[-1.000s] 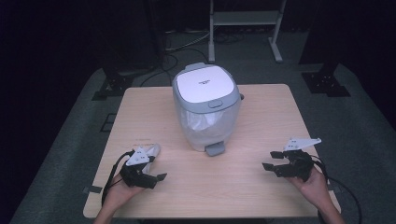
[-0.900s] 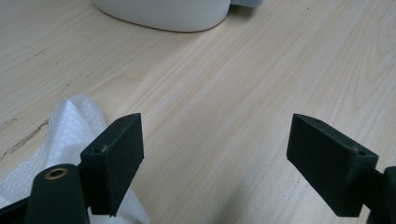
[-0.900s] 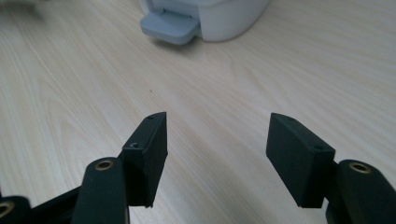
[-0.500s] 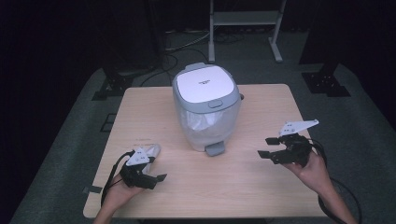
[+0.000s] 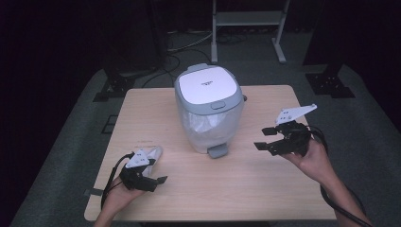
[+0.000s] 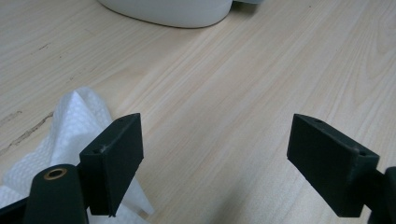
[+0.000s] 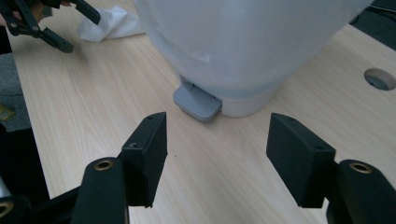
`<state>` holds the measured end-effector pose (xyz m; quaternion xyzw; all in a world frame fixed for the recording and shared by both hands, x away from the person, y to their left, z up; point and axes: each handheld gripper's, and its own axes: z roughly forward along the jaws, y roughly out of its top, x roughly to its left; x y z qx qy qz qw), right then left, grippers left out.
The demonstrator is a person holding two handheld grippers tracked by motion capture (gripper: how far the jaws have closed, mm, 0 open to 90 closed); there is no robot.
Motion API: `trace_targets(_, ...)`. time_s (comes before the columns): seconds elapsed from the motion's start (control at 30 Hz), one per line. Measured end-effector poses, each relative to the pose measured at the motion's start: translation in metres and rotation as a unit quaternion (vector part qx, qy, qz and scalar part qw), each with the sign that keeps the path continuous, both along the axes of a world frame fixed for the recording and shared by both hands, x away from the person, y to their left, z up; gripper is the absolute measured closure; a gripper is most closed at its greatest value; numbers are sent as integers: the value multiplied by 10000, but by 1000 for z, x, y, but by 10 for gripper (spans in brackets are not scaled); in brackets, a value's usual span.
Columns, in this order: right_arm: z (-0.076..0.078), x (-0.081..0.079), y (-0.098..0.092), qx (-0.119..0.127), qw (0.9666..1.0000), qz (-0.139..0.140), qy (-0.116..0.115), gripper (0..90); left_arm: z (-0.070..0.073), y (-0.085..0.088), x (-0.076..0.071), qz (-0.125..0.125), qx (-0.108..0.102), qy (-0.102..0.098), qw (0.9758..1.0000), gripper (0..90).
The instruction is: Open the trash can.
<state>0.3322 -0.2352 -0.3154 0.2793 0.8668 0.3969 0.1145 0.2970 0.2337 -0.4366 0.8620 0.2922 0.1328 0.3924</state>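
Pedal of bin faces the spread right tool; left tool, spread, beside tissue.

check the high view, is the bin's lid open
No, the white lid lies flat and shut on top of the pedal bin, with the grey pedal at its base untouched.

A person's left hand holds the left gripper low over the near left part of the table, its black fingers spread wide apart. The right hand holds the right gripper raised above the table's right side, fingers likewise parted and aimed toward the table's middle, a cable trailing along the forearm.
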Motion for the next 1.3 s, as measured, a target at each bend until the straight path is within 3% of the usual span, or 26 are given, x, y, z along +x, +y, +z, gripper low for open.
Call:
trace_targets(0.77, 56, 9, 26, -130, 9995, 237, -163, 378, -1, -2, -1, -3, 104, -1, 9999, 162)
trace_targets(1.3, 78, 25, 48, -146, 9988, 408, -221, 415, -2, -2, -1, -9, 135, 26, 9999, 162)
